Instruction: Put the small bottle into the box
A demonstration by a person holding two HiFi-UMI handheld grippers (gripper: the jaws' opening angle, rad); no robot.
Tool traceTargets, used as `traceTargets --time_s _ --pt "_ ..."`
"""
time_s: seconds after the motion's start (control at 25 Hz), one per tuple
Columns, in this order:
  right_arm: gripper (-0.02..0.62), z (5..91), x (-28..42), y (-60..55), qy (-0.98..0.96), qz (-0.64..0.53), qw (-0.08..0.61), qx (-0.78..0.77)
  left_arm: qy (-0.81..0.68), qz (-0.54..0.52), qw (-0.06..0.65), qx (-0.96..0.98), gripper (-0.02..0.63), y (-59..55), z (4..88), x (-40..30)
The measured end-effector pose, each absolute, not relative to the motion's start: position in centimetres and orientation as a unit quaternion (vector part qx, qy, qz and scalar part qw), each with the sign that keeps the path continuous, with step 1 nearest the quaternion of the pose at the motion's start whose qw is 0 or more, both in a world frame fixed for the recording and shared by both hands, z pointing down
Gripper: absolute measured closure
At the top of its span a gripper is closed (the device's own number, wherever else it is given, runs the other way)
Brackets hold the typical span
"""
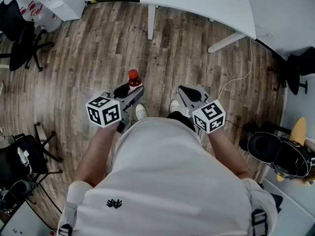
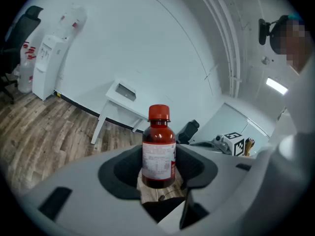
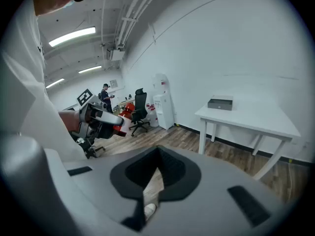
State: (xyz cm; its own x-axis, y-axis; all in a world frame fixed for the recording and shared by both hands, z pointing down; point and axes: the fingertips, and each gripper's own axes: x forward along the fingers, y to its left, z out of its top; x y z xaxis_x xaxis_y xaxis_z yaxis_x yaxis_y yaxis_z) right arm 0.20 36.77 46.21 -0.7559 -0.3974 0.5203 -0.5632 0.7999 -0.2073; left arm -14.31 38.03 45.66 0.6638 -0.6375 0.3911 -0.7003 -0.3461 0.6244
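Left gripper: held out in front of the person, jaws clamped on the small bottle, which stands upright in their dark padded recess, in the air above the wood floor.
Small bottle: dark red-brown body, red cap, white label. The left gripper view shows label and grip; the head view shows little more than the cap at the jaw tips.
Right gripper: just beside the left one. Its own view shows the jaws meeting at their tips with nothing between them; through the narrow gap behind the tips, floor and a white shoe show.
Marker cubes: one on each gripper, nearest the body in the head view; the left gripper view catches the right gripper's cube off to its right.
Cross view: the right gripper view shows the left gripper from the side, the red bottle at its tip.
White table: well ahead of both grippers, against the wall.
Grey box: on the table top, far from the bottle. Both gripper views show it; the head view barely does.
Water dispenser: beyond the left gripper, to its left along the wall.
Office chair: far left of the right gripper.
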Motion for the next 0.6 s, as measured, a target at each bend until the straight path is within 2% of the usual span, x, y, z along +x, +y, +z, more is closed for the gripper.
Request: traceTargets --time_s 0.36,0.6 --pt "0.591 46.2 0.7 37.6 -0.904 0.201 0.233 0.297 -0.370 0.055 0.421 0.826 0.394 36.7 47.0 -13.9" --pt "0.589 47.3 1.5 32.8 -0.901 0.213 0.222 0.306 -0.363 0.060 0.421 0.829 0.394 31.8 47.1 -12.3"
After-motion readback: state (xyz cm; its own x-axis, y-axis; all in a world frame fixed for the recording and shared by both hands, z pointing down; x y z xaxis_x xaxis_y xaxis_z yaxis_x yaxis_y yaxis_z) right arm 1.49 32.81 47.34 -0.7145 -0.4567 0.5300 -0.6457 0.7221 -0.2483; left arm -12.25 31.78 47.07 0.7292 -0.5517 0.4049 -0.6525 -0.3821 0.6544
